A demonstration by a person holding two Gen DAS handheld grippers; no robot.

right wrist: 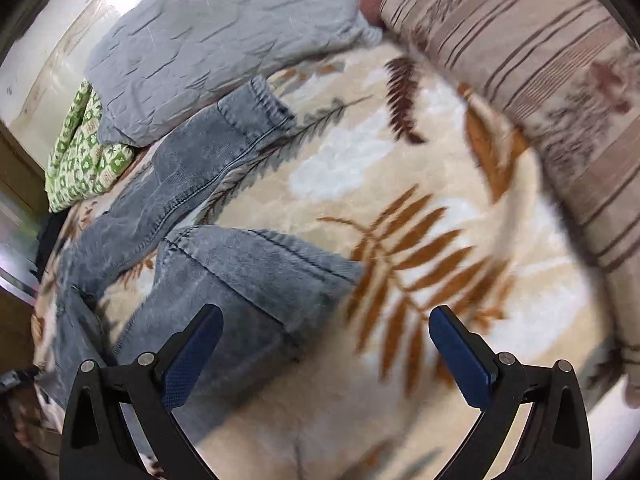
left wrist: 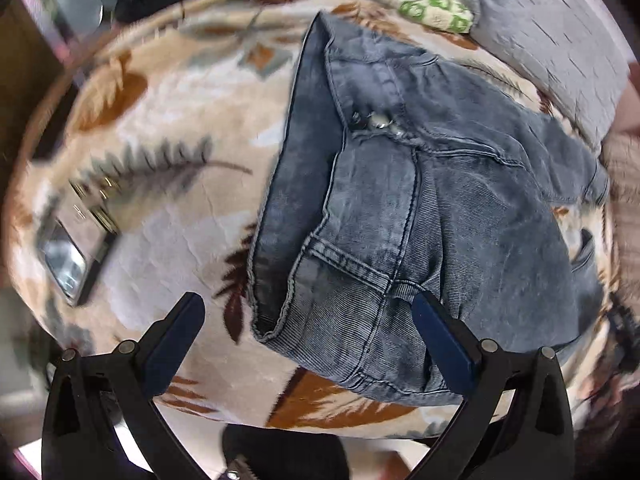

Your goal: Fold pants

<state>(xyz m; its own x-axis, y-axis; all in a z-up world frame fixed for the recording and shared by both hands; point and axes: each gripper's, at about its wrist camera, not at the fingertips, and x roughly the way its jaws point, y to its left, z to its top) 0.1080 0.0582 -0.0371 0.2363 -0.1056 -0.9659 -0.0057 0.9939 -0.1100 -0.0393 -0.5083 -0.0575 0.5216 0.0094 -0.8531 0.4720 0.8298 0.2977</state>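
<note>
Grey denim pants (left wrist: 420,208) lie on a leaf-patterned blanket (left wrist: 168,184). The left wrist view shows the waistband, metal button and pockets. My left gripper (left wrist: 308,312) is open and hovers over the near waistband corner, holding nothing. The right wrist view shows the two legs (right wrist: 224,264) spread apart, with cuffs toward the right. My right gripper (right wrist: 326,324) is open and empty above the near leg's cuff end, its left finger (right wrist: 196,344) over the denim.
A grey quilted pillow (right wrist: 224,36) and a green patterned cloth (right wrist: 84,144) lie beyond the pants. A striped beige blanket (right wrist: 540,80) is bunched on the right. A phone-like object (left wrist: 68,260) rests on the blanket at left.
</note>
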